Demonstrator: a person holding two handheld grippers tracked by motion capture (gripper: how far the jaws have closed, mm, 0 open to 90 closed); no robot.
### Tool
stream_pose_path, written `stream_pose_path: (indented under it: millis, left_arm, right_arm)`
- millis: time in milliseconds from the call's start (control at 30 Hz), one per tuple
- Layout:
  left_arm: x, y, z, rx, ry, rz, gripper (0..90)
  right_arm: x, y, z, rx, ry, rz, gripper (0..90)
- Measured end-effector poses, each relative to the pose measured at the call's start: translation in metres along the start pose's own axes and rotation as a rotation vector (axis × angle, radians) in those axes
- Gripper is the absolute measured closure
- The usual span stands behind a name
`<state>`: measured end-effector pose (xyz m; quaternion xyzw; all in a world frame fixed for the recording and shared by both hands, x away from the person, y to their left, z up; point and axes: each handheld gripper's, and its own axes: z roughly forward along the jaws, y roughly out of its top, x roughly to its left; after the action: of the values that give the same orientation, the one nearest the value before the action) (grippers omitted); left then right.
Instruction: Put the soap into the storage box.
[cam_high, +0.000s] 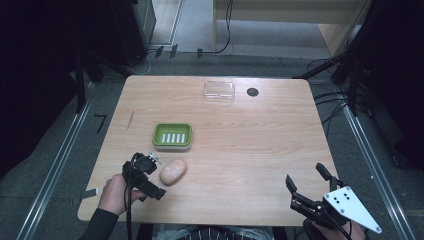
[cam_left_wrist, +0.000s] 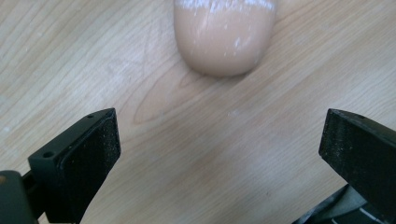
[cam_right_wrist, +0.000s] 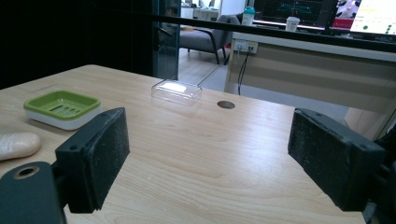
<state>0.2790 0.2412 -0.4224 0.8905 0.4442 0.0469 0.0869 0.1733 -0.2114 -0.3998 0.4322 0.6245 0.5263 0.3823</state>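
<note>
Left gripper view puts the smooth peach oval soap bar (cam_left_wrist: 224, 35) on the wooden table (cam_left_wrist: 187, 154) at twelve o'clock beyond the left gripper (cam_left_wrist: 219, 144), jaws spread, nothing held. High view adds the green slotted soap dish (cam_high: 172, 135) at the soap's twelve o'clock and the right gripper (cam_high: 307, 181), angled toward eleven o'clock, jaws likewise apart and empty.

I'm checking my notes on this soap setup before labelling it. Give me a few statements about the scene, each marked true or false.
1. The bar of soap lies in the green soap dish. False: it lies on the table, nearer the person than the dish.
2. The left gripper is open beside the soap. True.
3. The clear plastic lid covers the dish. False: it sits apart, at the far side.
4. The right gripper holds the soap. False: it is open with nothing between its jaws.
5. The dish holds nothing. True.
</note>
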Motion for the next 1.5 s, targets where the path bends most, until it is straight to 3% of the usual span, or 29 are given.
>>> stream_pose_path:
  millis: [233,933,1500]
  left_arm:
    - [0.000,0.014,0.003,-0.013,0.000,0.009,0.0]
    - [-0.009,0.055,0.020,-0.028,-0.011,0.094,0.0]
    - [-0.010,0.070,0.036,0.029,-0.010,0.139,1.4]
  right_arm:
    - [0.000,0.000,0.000,0.000,0.000,0.001,13.2]
    - [-0.001,0.000,-0.001,-0.002,-0.008,0.000,13.2]
    - [-0.001,0.000,-0.002,0.000,-0.007,0.005,13.3]
